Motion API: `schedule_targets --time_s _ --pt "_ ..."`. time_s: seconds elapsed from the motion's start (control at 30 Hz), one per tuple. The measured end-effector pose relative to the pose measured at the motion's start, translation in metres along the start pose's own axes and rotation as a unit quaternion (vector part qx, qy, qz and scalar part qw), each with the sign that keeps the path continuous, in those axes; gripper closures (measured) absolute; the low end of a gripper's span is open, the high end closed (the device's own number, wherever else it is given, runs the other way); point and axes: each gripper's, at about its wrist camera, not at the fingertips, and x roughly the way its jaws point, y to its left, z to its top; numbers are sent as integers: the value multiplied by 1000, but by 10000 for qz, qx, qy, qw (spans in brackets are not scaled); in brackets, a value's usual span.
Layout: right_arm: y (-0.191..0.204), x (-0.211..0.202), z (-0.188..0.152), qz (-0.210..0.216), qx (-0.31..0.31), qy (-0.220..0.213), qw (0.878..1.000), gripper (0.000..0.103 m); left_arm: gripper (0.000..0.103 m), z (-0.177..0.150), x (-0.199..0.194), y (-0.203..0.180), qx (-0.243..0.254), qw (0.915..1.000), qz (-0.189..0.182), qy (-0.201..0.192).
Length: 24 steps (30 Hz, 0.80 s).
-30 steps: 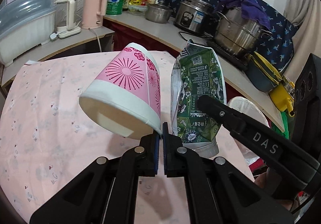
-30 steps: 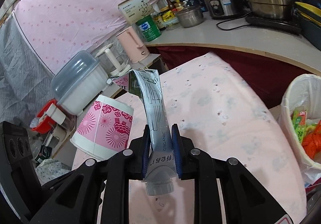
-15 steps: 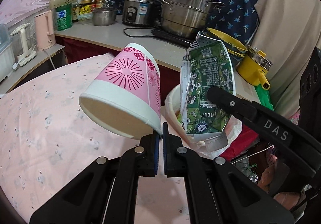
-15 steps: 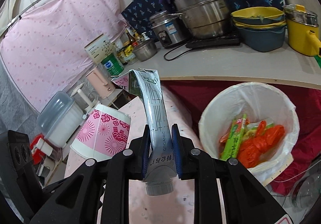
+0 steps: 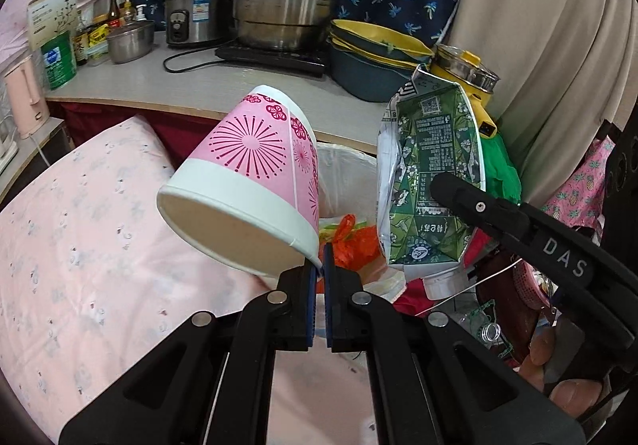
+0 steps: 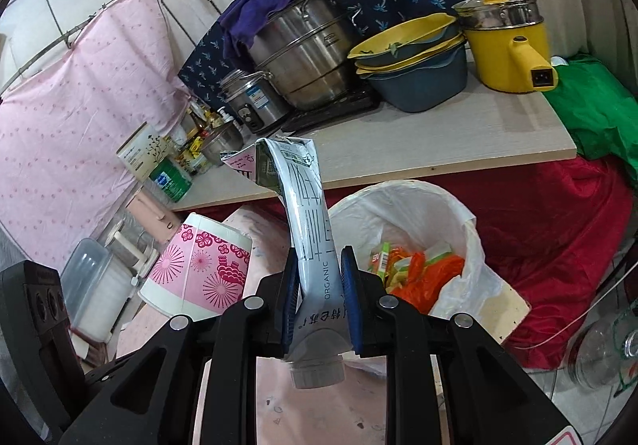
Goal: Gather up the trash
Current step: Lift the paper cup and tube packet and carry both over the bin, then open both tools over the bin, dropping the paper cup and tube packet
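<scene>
My left gripper point(image 5: 320, 273) is shut on the rim of a pink-and-white paper cup point(image 5: 255, 182), which hangs tilted with its mouth towards me. My right gripper point(image 6: 319, 281) is shut on a crumpled green-and-white milk carton point(image 6: 307, 229), cap end down; the same carton point(image 5: 432, 182) shows in the left wrist view with a right finger across it. Just beyond both grippers stands a white-bagged trash bin point(image 6: 470, 229) holding orange and green wrappers point(image 6: 418, 269). The cup point(image 6: 199, 269) appears left of the carton in the right wrist view.
The table with a pink cloth point(image 5: 79, 245) ends just before the bin. Behind runs a counter point(image 6: 438, 142) with steel pots point(image 5: 287, 6), stacked bowls point(image 6: 410, 58), a yellow kettle point(image 6: 510, 46) and a green cloth point(image 6: 598, 114). Red fabric point(image 6: 558, 245) hangs beneath. A hand point(image 5: 558, 377) grips the right tool.
Both grippers have swung sideways off the pink table towards the counter, carrying the cup and the carton. The trash bin has come into view right in front of them.
</scene>
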Motion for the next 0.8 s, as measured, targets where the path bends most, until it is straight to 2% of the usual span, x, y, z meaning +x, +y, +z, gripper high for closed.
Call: schedule_targets --time_s 0.4,0.43,0.5,0.7,0.8 --pt "-39 2 3 -187 328 -65 9993 83 98 12 36 -25 176 9998 -42 115" --pt "-40 3 4 -187 339 -61 9992 83 96 13 37 -24 151 9998 -22 97" --pt "-43 5 4 -189 359 -49 9992 83 84 16 39 -21 76 10000 28 40" --pt "-45 15 6 -167 380 19 9991 83 73 20 42 -10 -110 9998 176 42" --pt "-43 20 5 -142 369 60 9992 83 73 20 41 -2 -174 9996 228 50"
